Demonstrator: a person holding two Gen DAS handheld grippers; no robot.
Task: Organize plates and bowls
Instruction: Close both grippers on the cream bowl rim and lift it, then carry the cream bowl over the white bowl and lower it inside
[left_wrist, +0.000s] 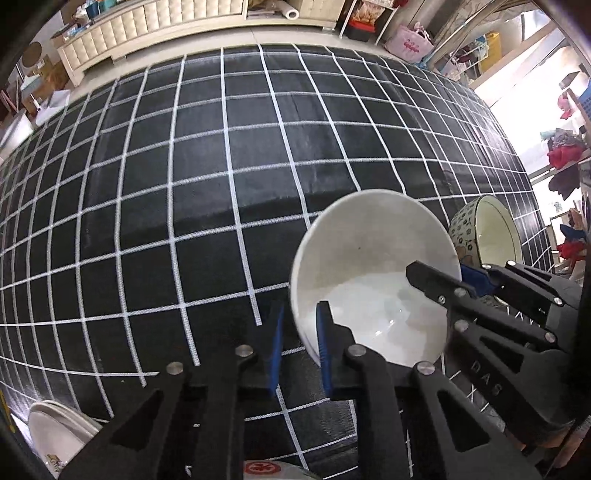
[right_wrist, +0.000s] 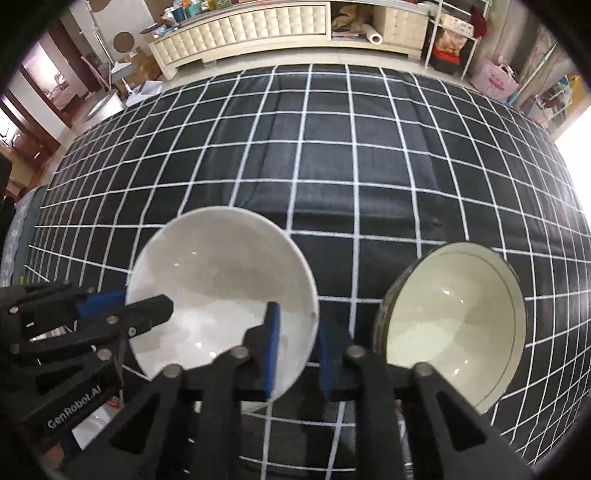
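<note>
A plain white bowl (left_wrist: 373, 266) (right_wrist: 221, 273) stands on the black checked cloth. My left gripper (left_wrist: 297, 347) straddles its left rim, one blue pad inside and one outside, jaws apart with a small gap. My right gripper (right_wrist: 297, 350) straddles the opposite rim the same way. Each gripper shows in the other's view: the right one (left_wrist: 469, 284) and the left one (right_wrist: 122, 306). A patterned bowl with a cream inside (left_wrist: 484, 232) (right_wrist: 454, 321) stands just right of the white bowl, apart from both grippers.
A white plate (left_wrist: 59, 435) lies at the lower left edge of the left wrist view, and a dish with a red mark (left_wrist: 266, 469) sits under the gripper. The cloth-covered table (right_wrist: 332, 155) stretches far ahead. A cream cabinet (right_wrist: 251, 29) stands beyond it.
</note>
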